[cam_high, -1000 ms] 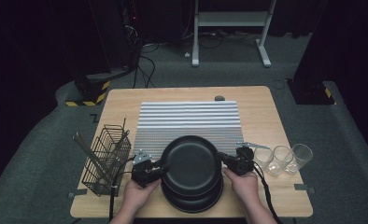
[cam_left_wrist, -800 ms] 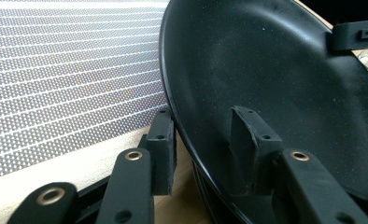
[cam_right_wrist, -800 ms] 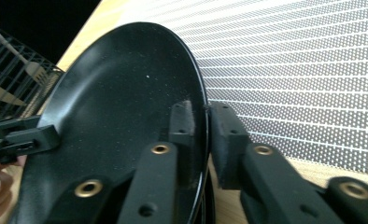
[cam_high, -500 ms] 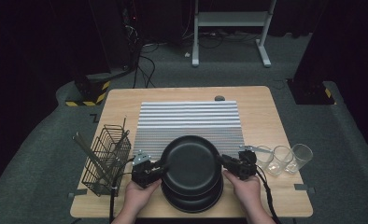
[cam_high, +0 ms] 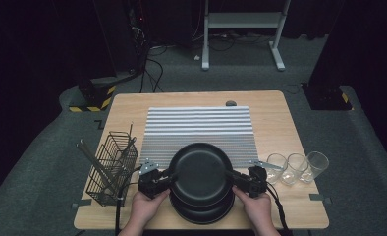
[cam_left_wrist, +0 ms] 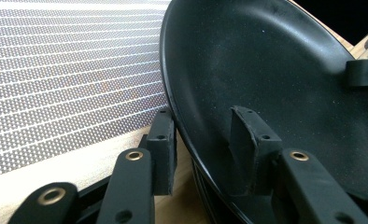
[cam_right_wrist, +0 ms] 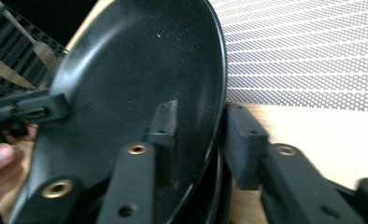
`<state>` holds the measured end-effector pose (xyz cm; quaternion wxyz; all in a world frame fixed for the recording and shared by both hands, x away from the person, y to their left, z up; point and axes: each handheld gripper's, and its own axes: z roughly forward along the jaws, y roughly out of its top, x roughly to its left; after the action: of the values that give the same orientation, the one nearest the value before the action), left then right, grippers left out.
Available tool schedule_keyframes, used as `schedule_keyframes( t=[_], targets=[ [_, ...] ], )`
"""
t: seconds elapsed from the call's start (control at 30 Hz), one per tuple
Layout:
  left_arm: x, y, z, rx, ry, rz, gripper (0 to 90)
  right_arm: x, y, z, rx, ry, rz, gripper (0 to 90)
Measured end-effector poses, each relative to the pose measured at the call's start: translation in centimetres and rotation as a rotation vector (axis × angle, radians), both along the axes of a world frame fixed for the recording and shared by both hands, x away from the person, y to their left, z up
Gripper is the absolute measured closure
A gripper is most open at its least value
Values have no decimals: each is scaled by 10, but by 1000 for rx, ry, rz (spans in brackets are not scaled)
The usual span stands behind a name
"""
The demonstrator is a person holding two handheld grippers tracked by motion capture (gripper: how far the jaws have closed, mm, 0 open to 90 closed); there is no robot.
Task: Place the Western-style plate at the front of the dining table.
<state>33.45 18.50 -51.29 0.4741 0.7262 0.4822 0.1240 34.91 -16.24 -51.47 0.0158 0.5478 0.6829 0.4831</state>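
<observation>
Both claws, left claw (cam_high: 168, 178) and right claw (cam_high: 234, 178), grip the top plate (cam_high: 201, 173).

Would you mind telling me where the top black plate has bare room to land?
The grey striped mat is bare behind the round black plate. Bare wood flanks the mat. The wire basket and three clear glasses crowd the near sides.

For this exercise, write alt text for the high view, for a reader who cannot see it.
Two hand-held grippers, left gripper and right gripper, clamp opposite rims of the top black plate on a stack, beside a wire basket and three glasses.
</observation>
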Motion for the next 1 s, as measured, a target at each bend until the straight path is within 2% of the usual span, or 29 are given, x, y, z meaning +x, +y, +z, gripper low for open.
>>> schedule_keyframes(
  t=[0.27,0.4,0.5,0.63,1.0],
  targets=[
    [-3,2,3,19,9,21,617,0,0,-1,-15,-26,4,733],
    [-5,8,2,-17,40,9,601,-1,0,0,-22,-38,-2,747],
    [-7,8,1,-25,52,-8,602,-1,0,0,-24,-43,-5,752],
    [-9,4,-1,-32,59,-23,622,-2,0,0,-23,-43,-9,752],
    [-5,1,-2,-44,59,-15,617,1,0,-1,-17,-47,3,751]
  ],
)
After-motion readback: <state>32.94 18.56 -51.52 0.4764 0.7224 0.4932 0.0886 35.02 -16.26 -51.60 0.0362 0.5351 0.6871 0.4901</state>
